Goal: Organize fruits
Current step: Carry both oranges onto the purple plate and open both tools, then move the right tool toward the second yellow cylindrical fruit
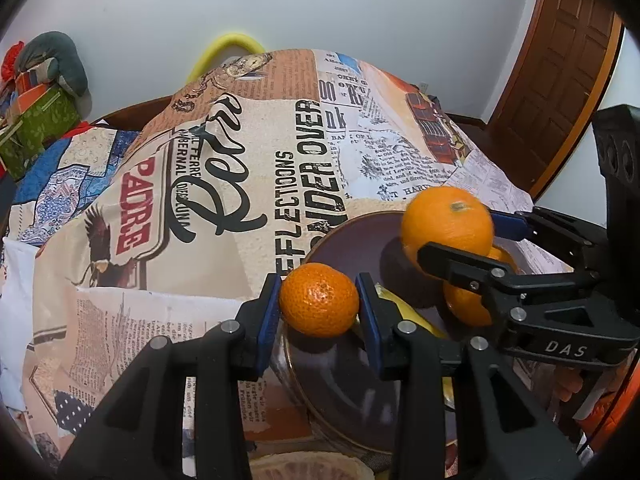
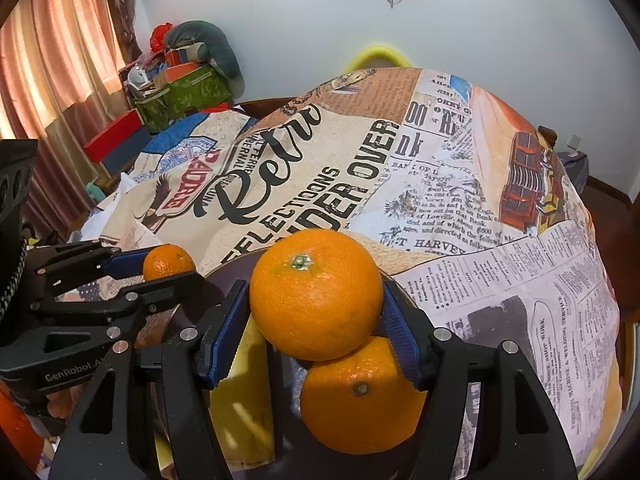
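The left gripper is clasping a mandarin and the right gripper an orange above the bowl, likely needing gentle lowering next.

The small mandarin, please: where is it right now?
The small mandarin sits between the left tongs, over the near-left rim of the dark bowl, left of the large orange in the right tongs.

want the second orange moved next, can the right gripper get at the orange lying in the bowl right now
Probably not yet: the right gripper is shut on the large orange, which hangs directly above the lower orange in the bowl.
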Available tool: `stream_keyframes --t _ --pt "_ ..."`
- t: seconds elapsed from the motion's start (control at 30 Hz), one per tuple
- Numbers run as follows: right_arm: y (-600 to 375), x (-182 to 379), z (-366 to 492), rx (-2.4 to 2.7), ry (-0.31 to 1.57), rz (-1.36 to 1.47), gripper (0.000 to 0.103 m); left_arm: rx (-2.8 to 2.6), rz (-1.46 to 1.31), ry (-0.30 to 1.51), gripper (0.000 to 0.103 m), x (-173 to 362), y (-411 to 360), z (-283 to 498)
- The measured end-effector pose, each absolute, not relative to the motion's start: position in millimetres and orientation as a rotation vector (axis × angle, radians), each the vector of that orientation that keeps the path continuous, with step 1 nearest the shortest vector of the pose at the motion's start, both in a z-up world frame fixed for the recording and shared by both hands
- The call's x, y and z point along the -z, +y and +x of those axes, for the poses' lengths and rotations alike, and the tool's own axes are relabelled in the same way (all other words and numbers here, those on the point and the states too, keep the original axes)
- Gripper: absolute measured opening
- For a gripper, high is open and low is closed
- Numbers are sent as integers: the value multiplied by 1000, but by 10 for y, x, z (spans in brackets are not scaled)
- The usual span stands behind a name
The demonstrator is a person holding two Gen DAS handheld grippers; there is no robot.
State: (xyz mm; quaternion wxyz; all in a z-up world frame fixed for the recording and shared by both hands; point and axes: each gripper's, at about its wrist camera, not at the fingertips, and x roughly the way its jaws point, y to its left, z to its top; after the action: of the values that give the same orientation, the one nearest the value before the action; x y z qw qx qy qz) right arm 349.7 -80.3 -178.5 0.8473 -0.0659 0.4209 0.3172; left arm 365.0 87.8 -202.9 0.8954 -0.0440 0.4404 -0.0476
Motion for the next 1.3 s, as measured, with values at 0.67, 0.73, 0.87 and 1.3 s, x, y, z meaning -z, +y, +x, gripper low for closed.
stream_keyframes --t 0.67,0.73,0.87,1.3 --pt "-1011 1392 3104 -652 784 -132 63 87 -70 850 49 1654 807 3305" --pt "-1037 1359 3039 -650 780 -126 63 81 -68 841 49 1591 820 3224" --pt "-1074 1310 2889 -648 782 -122 63 66 -67 826 49 1486 865 3020" --pt "-1190 1446 2395 -634 838 -117 68 -29 -100 867 49 1596 1261 2243"
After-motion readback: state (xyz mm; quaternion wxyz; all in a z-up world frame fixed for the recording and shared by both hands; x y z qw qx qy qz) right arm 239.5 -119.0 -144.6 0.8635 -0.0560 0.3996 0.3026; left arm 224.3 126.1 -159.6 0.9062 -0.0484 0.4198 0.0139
